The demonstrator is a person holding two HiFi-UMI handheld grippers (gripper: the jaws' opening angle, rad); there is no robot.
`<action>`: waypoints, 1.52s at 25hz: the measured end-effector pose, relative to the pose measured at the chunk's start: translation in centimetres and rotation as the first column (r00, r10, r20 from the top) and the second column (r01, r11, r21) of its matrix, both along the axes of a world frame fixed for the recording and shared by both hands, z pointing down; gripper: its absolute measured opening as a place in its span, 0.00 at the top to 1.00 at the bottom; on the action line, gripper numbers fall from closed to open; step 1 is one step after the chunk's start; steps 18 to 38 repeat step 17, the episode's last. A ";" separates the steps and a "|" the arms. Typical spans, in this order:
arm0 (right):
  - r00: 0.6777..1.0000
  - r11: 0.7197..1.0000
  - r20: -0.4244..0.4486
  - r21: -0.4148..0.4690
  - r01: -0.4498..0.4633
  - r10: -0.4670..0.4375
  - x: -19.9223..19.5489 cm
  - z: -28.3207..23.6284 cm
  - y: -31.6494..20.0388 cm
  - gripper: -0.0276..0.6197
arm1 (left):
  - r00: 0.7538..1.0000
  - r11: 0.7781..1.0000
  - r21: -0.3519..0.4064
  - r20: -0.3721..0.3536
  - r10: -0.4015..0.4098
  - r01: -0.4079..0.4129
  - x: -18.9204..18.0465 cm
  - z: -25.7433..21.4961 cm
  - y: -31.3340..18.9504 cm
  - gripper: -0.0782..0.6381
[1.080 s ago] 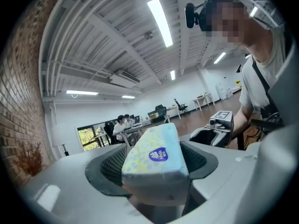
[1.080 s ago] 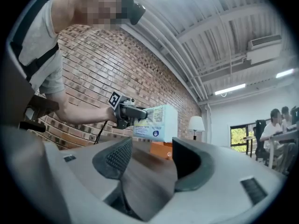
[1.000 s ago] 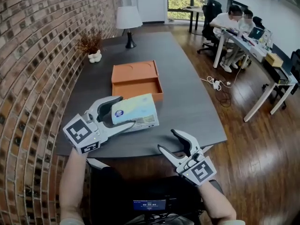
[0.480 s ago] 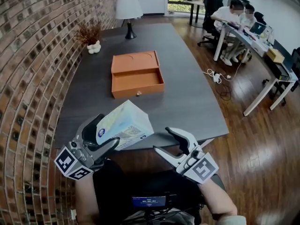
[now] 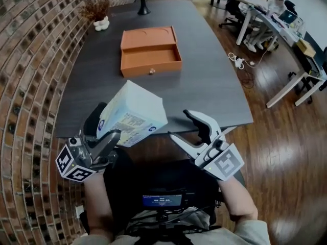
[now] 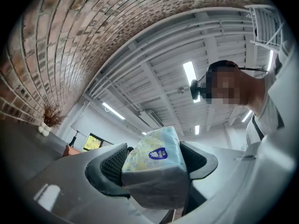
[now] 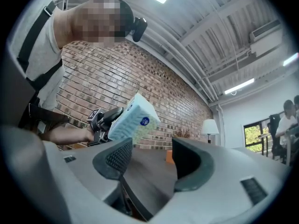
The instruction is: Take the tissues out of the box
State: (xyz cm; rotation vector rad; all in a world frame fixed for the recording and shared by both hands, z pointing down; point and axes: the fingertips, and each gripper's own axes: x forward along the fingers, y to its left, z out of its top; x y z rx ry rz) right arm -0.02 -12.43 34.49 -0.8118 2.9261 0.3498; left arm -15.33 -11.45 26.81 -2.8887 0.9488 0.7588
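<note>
My left gripper [image 5: 104,131] is shut on a pale blue and yellow tissue pack [image 5: 132,114], which it holds tilted up in the air above the near table edge. In the left gripper view the tissue pack [image 6: 156,160] fills the gap between both pads, blue round label facing me. My right gripper [image 5: 185,125] is open and empty, just right of the pack and apart from it. In the right gripper view the tissue pack [image 7: 135,119] shows beyond the open right gripper [image 7: 152,160]. The open orange box [image 5: 149,51] lies mid-table.
The dark grey table [image 5: 204,86] ends at a front edge close to my grippers. A small object [image 5: 151,71] lies in the box's tray. A lamp base [image 5: 143,9] and a dried plant [image 5: 97,9] stand at the far end. People sit at desks [image 5: 286,24] far right.
The left gripper has lifted the tissue pack off the table, pulled it toward me and tipped it upright. The right gripper has stayed open and moved little.
</note>
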 end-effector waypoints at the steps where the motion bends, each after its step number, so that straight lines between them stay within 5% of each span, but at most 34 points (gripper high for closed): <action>1: 1.000 1.000 -0.004 0.004 0.003 -0.003 -0.1 0.0 0.2 0.55 | 1.000 1.000 0.002 -0.008 0.004 -0.004 0.0 -0.1 0.3 0.39; 9: 1.000 0.999 -0.018 0.045 0.002 -0.001 -1.5 -0.3 0.5 0.55 | 0.996 0.999 0.022 -0.073 0.048 -0.047 0.0 -1.0 1.4 0.39; 17: 1.000 1.000 -0.014 -0.012 0.001 -0.001 -1.7 0.5 1.4 0.55 | 0.993 0.998 -0.028 -0.104 0.049 -0.052 0.0 0.2 2.2 0.39; 38: 1.000 1.000 -0.014 -0.012 0.001 -0.001 -1.7 0.5 1.4 0.55 | 0.993 0.998 -0.028 -0.104 0.049 -0.052 0.0 0.2 2.2 0.39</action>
